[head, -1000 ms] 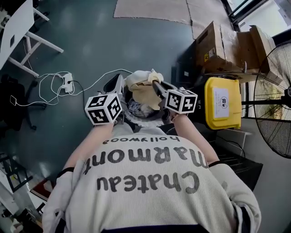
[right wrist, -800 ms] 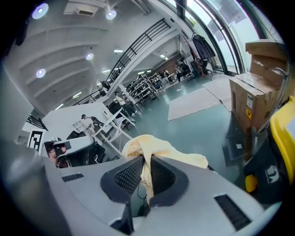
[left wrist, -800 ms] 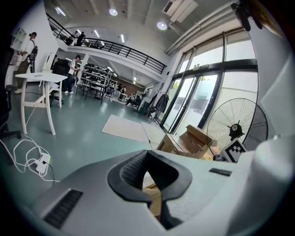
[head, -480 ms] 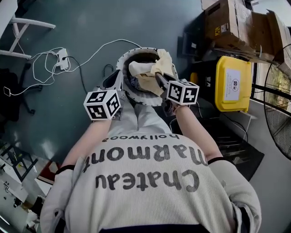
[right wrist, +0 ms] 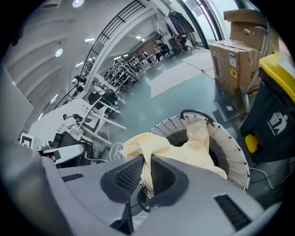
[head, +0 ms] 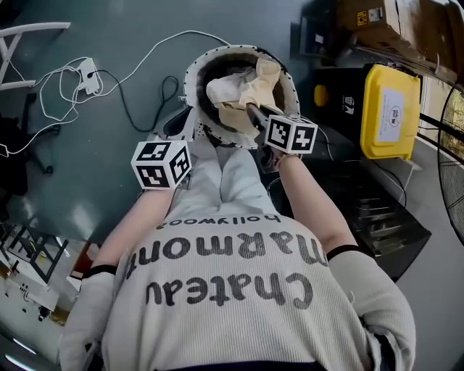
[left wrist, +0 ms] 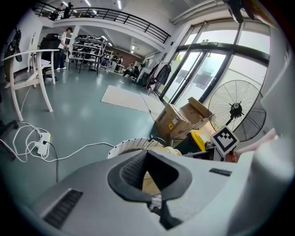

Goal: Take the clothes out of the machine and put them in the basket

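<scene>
Floor (head: 116, 22) lies open upper left (white cable (head: 187, 32)), yellow-lidded bin (head: 390, 109) crowds basket (head: 188, 87) at right; right tongs (right wrist: 144, 179) grip cloth (right wrist: 184, 147), left tongs (left wrist: 154, 193) clenched empty.

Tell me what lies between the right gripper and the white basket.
A pale yellow garment: the right gripper clamps one fold, the rest drapes over the basket. The right gripper view shows it.

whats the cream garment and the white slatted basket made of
Cream garment: soft cloth, perhaps cotton or a blend, matte; it drapes and creases in loose folds from the right claw. Basket: looks like rigid white plastic with a slight sheen; thin, even moulded slats ring its wall.
</scene>
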Available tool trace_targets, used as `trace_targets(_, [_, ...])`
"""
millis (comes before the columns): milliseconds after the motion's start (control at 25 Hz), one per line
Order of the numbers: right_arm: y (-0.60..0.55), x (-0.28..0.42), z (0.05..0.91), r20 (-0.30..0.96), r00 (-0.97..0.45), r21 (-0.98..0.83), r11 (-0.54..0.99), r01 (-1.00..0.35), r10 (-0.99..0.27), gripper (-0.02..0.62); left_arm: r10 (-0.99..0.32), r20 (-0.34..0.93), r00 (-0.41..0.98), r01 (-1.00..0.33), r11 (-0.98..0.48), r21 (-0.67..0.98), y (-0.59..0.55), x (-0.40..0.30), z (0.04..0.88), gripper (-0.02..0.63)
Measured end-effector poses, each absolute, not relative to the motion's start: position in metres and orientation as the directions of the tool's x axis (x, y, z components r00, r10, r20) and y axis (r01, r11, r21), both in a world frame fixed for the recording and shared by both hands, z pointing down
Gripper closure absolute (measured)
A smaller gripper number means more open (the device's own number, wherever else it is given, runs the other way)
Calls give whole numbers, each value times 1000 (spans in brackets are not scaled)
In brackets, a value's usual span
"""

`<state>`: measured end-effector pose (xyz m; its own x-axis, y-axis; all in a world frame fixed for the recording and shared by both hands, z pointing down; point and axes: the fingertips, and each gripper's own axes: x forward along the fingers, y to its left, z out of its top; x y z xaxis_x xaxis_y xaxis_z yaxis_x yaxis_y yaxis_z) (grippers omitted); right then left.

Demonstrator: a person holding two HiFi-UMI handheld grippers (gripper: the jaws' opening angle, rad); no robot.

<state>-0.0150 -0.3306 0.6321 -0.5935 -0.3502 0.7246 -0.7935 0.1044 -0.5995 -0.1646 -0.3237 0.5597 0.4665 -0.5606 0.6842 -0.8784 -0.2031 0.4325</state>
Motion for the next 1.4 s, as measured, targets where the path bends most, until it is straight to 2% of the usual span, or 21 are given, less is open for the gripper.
trace_targets(800, [-326,8,730,809,-538,-554,2,-833,-235,541,-498,742,449,-887,-150,436,-324,-168,616,598])
trace_targets(1400, [-347,24,800,818,-524,-547,-35,-837,-237,541,-452,767,456,-884,-131,448,-326,-150,674,598])
